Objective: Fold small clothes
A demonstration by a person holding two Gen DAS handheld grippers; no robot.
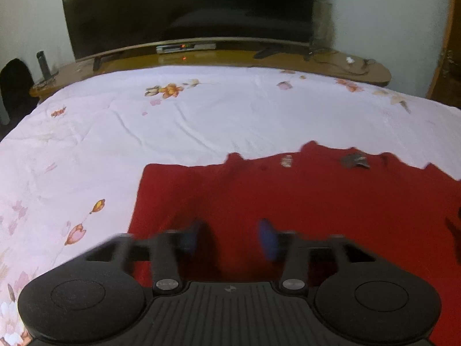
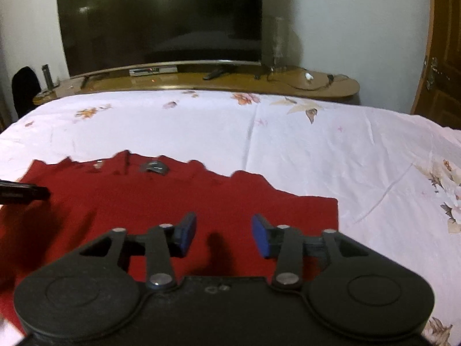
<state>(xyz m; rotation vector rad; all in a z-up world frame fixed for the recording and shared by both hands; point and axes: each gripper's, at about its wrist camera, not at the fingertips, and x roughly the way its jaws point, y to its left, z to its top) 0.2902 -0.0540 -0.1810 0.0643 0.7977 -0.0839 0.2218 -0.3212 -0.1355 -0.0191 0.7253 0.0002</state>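
— Both tongs are released, as far as I can see. On the left gripper the two blue pads stand apart with only red cloth showing in the gap below them. The right gripper is the same: two pads, spread, nothing pinched.

— And the garment?

— One red garment, lying flat on the flowered bedsheet. It lies under and ahead of both tongs. From the left one it runs ahead and off to the right, with its left edge just beside the left finger. From the right one it runs ahead and to the left, with its right corner just past the right finger.

— Labels?

— Two small tags at its far edge: a pale one and a grey one, well ahead of either tong.

— What does each view have to itself?

— The right wrist view catches a black finger of the other gripper coming in over the cloth at far left, and a wooden door far right. The left wrist view is blurred at its pads; the right is sharper. Both show one dark television on a wooden shelf beyond the bed, with one remote under the screen.
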